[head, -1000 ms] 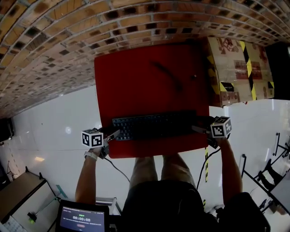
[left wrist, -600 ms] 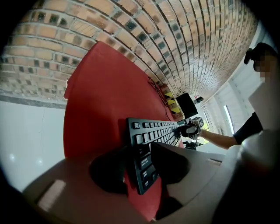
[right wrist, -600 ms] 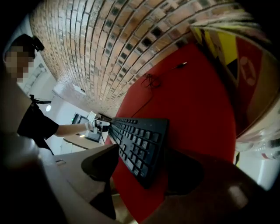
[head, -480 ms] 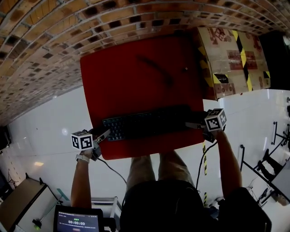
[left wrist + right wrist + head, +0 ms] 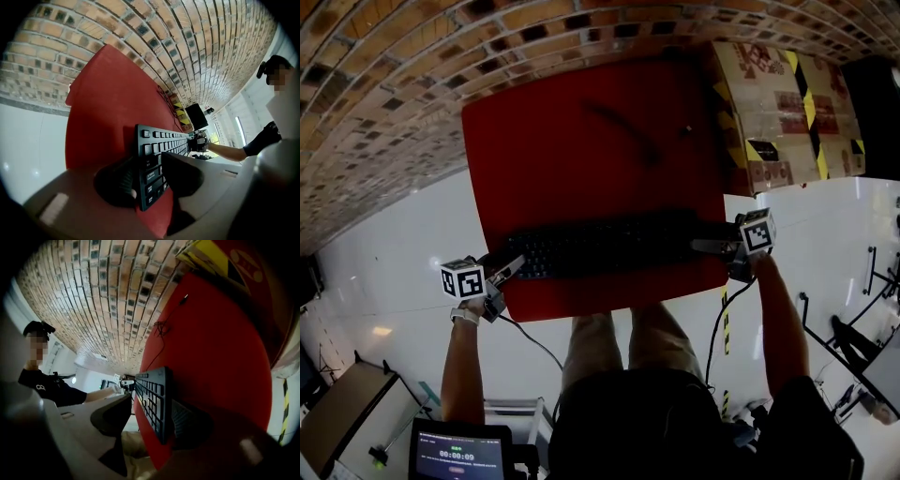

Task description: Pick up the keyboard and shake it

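A black keyboard (image 5: 609, 246) lies across the near part of the red table (image 5: 581, 159). My left gripper (image 5: 508, 267) holds its left end. In the left gripper view the keyboard (image 5: 161, 145) stands edge-on between the jaws, and both pads of my left gripper (image 5: 147, 171) press on it. My right gripper (image 5: 708, 246) is at the right end. In the right gripper view the keyboard (image 5: 152, 399) sits between the closing jaws of my right gripper (image 5: 152, 413); one pad lies against its underside and the other stands off the keys.
A thin black cable (image 5: 623, 131) lies on the table's far part. A cardboard box (image 5: 778, 103) with yellow-black tape stands at the table's right. Brick-patterned paving lies beyond. A tablet screen (image 5: 459, 455) shows at bottom left. The person's legs are below the table's near edge.
The left gripper has closed on the keyboard's left end. The right gripper's jaws have come in round the right end. The head view has shifted a little.
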Action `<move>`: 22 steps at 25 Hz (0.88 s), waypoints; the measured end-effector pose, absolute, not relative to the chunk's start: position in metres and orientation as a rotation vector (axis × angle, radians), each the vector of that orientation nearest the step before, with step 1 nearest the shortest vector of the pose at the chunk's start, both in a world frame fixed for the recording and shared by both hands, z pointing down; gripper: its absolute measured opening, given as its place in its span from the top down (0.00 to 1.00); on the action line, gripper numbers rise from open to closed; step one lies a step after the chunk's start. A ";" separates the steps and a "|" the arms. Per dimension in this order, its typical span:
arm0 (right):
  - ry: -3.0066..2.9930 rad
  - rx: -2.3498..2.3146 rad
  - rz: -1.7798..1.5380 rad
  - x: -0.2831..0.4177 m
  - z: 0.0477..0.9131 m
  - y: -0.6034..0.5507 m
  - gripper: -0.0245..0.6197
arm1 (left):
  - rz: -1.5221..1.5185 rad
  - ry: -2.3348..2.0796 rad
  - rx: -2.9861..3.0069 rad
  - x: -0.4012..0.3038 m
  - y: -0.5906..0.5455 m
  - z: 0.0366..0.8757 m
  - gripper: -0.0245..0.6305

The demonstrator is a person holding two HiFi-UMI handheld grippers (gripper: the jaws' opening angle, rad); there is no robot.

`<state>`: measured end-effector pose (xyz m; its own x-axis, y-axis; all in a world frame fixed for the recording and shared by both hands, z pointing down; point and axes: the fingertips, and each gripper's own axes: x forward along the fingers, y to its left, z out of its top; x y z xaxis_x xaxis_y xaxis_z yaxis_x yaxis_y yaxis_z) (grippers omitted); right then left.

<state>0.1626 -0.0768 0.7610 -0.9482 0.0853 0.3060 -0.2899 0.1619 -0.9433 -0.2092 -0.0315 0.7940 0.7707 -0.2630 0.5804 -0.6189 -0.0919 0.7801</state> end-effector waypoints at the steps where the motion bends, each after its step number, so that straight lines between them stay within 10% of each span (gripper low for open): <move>1: -2.154 0.189 1.856 0.162 0.762 -0.075 0.58 | 0.336 -0.706 1.688 -0.209 -0.031 0.793 0.69; 15: -2.295 0.324 1.377 0.158 0.772 -0.083 0.66 | 0.246 -0.642 1.885 -0.205 -0.011 0.775 0.72; 22: -2.312 0.260 1.658 0.155 0.761 -0.088 0.73 | 0.334 -0.759 1.938 -0.211 -0.017 0.781 0.70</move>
